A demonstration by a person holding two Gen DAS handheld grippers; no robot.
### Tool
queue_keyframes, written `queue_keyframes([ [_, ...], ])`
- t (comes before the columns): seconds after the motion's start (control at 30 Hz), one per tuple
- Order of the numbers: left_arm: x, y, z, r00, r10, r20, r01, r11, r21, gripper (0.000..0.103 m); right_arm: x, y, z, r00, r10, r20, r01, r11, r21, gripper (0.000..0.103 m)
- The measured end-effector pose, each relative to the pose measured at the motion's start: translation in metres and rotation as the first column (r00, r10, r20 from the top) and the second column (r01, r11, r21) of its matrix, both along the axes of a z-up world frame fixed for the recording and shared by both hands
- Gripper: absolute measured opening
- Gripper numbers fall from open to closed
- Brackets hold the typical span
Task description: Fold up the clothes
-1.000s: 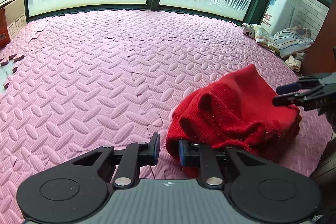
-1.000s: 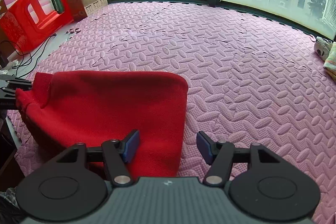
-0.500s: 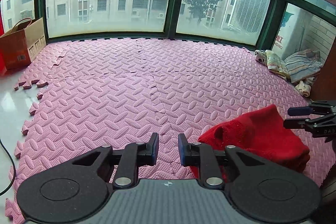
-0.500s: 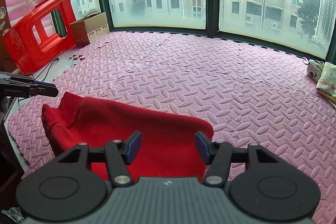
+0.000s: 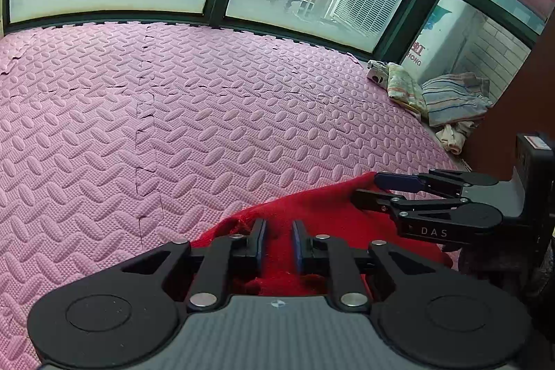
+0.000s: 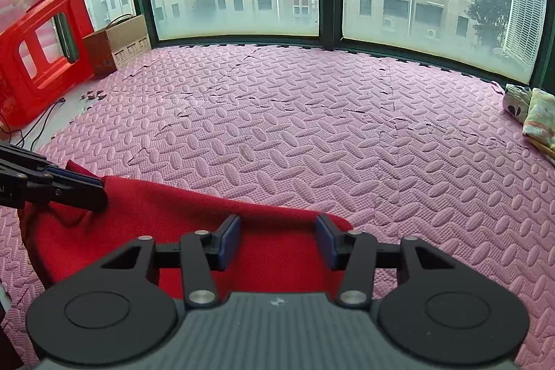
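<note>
Knitwear — red sweater [image 6: 145,227] lying soft, light, floppy on foam mat [image 6: 312,134]; left tongs [image 5: 279,240] slightly parted, right tongs [image 6: 277,243] gaping — hem corners looking best to pinch

The right gripper [image 5: 364,189] bears white letters "DAS" on its lower finger arm. A wall sign [image 5: 414,56] outside the window shows a red character above "ONG", partly cut off.

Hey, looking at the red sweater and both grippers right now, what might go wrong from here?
1. The left gripper has a narrow gap over the sweater; closing may pinch only one layer, so the fold could slip.
2. The right gripper is open wide over the sweater's edge; it may miss the cloth and catch the mat.
3. The two grippers sit close together and might collide.
</note>
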State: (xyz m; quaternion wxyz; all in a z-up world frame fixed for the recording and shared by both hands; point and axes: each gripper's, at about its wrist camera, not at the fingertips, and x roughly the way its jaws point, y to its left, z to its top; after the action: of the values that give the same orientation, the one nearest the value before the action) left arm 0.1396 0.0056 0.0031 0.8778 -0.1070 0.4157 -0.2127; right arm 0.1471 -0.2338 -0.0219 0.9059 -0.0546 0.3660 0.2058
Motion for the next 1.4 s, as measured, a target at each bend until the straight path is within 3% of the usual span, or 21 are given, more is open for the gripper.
queue_keyframes([
  [0.13,-0.001,0.002,0.008,1.0,-0.012,0.005,0.012,1.0,-0.007,0.018,-0.013,0.005,0.013,0.999,0.033,0.03,-0.033,0.999,0.009,0.048],
  [0.27,0.002,0.001,0.008,1.0,-0.02,0.001,0.02,1.0,0.002,0.018,-0.033,0.026,0.031,0.983,0.184,0.01,-0.184,0.975,0.124,0.048],
  [0.47,0.002,0.006,0.006,1.0,0.0,-0.008,0.0,1.0,-0.027,0.018,-0.05,0.063,0.031,0.945,0.328,-0.008,-0.322,0.932,0.165,0.035],
  [0.57,0.001,0.007,0.004,1.0,-0.002,-0.006,0.002,1.0,-0.028,0.018,-0.056,0.068,0.03,0.942,0.337,0.003,-0.333,0.929,0.162,0.024],
  [0.77,-0.001,0.011,0.0,1.0,0.004,-0.007,-0.004,0.999,-0.051,0.018,-0.064,0.069,0.034,0.95,0.309,0.05,-0.313,0.934,0.172,0.024],
  [1.07,0.0,0.012,-0.002,1.0,0.005,-0.006,-0.005,0.998,-0.059,0.018,-0.057,0.061,0.032,0.952,0.306,-0.01,-0.286,0.902,0.324,0.024],
  [1.23,0.001,0.012,-0.005,1.0,0.013,-0.01,-0.014,0.998,-0.061,0.017,-0.066,0.074,0.013,0.936,0.347,-0.057,-0.314,0.898,0.31,0.025],
  [1.4,0.002,0.015,-0.01,0.999,0.033,-0.022,-0.034,0.997,-0.068,0.015,-0.073,0.082,-0.002,0.937,0.348,-0.044,-0.322,0.903,0.285,0.03],
])
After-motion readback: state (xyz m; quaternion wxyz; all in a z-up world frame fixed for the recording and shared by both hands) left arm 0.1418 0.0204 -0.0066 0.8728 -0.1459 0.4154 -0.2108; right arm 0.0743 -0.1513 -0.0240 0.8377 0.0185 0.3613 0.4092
